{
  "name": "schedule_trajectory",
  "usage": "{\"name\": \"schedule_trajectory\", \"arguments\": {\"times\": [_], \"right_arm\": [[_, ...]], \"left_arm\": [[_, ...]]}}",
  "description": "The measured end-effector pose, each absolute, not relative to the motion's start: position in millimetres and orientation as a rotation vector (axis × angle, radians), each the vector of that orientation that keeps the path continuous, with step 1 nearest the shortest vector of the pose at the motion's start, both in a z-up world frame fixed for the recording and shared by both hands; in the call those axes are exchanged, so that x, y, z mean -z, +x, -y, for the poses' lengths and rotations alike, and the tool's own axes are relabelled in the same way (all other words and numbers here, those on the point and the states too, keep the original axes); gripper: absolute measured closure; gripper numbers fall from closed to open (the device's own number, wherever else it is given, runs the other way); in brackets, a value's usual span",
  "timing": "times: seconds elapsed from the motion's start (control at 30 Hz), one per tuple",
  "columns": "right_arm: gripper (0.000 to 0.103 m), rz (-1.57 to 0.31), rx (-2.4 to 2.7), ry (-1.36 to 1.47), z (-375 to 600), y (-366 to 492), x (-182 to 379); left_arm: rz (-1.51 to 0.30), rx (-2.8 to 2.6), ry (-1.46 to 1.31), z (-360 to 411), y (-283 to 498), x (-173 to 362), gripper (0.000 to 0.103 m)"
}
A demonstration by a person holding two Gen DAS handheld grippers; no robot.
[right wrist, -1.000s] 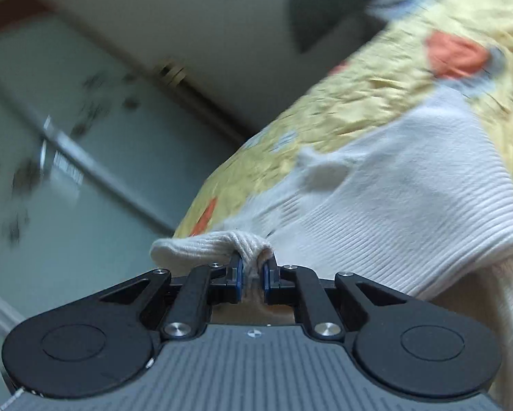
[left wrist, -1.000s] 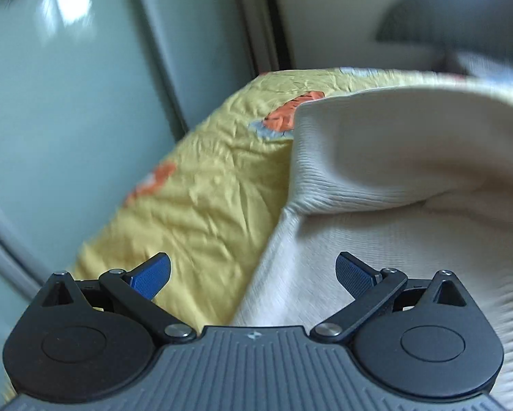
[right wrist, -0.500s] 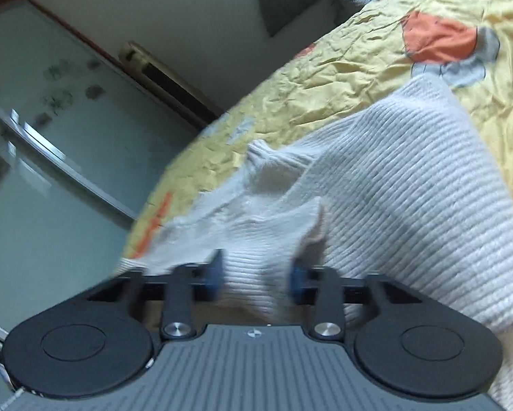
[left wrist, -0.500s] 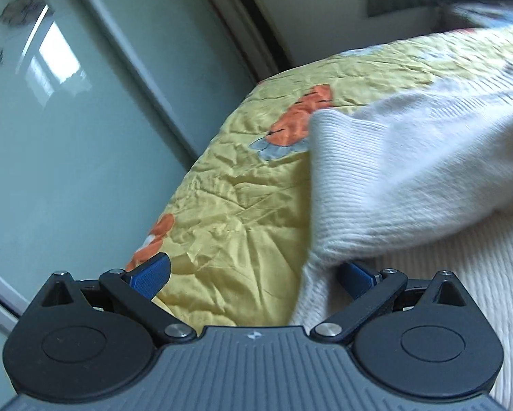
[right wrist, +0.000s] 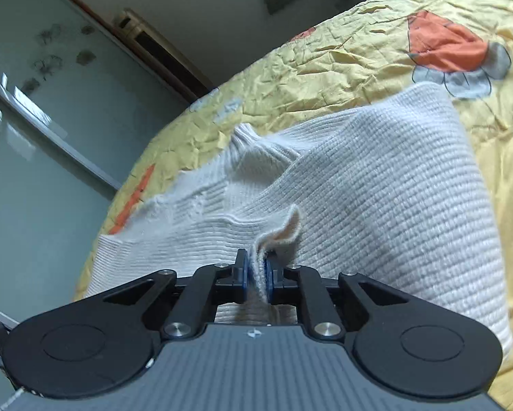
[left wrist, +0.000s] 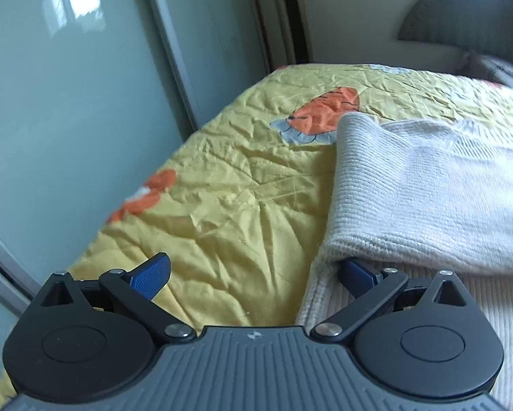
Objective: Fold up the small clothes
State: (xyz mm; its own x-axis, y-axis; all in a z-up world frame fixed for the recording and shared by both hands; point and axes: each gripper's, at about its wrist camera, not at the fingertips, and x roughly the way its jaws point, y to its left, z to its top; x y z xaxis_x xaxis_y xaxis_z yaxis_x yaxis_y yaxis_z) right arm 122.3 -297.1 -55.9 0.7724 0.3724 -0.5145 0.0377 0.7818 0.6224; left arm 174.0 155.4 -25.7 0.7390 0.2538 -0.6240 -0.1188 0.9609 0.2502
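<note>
Left wrist view. My left gripper (left wrist: 253,275) stands wide open, holding nothing; its right finger (left wrist: 357,271) is tucked under the folded edge of the cream knitted sweater (left wrist: 421,185), which fills the frame from 1 to 4 o'clock on the yellow quilt (left wrist: 229,185). Half a second ago that edge lay the same way over this finger; a second ago both fingers were clear of the knit.

Right wrist view. My right gripper (right wrist: 255,272) has a pinch of the sweater (right wrist: 376,212) between its pads, and the jaws are opening; the cloth appears not yet free. The sweater lies doubled over, its collar at 11 o'clock. I judge this the release after one fold. Next: draw both grippers clear without dragging the layer, then seek the next edge. A second ago the pinch was tight.
</note>
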Motion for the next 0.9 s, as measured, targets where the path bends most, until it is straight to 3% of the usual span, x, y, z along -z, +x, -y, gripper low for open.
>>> {"name": "schedule_trajectory", "arguments": {"times": [0.07, 0.1, 0.2, 0.73, 0.77, 0.8, 0.9], "right_arm": [[0.079, -0.659, -0.202, 0.655, 297, 118, 56], [0.087, -0.658, -0.201, 0.640, 296, 117, 56], [0.093, -0.645, -0.195, 0.585, 290, 115, 51], [0.093, -0.563, -0.118, 0.310, 262, 114, 31], [0.092, -0.591, -0.109, 0.277, 260, 119, 33], [0.079, -0.623, -0.099, 0.260, 258, 123, 35], [0.067, -0.626, -0.067, 0.226, 255, 119, 36]], "left_arm": [[-0.697, -0.208, 0.242, -152, 168, 23, 0.000], [-0.694, -0.209, 0.252, -151, 165, 22, 0.000], [-0.685, -0.226, 0.257, -150, 155, 17, 0.000], [-0.691, -0.167, 0.285, -125, 133, 10, 0.000], [-0.697, -0.164, 0.282, -125, 133, 10, 0.000], [-0.702, -0.162, 0.278, -125, 132, 11, 0.000], [-0.706, -0.156, 0.275, -126, 129, 11, 0.000]]}}
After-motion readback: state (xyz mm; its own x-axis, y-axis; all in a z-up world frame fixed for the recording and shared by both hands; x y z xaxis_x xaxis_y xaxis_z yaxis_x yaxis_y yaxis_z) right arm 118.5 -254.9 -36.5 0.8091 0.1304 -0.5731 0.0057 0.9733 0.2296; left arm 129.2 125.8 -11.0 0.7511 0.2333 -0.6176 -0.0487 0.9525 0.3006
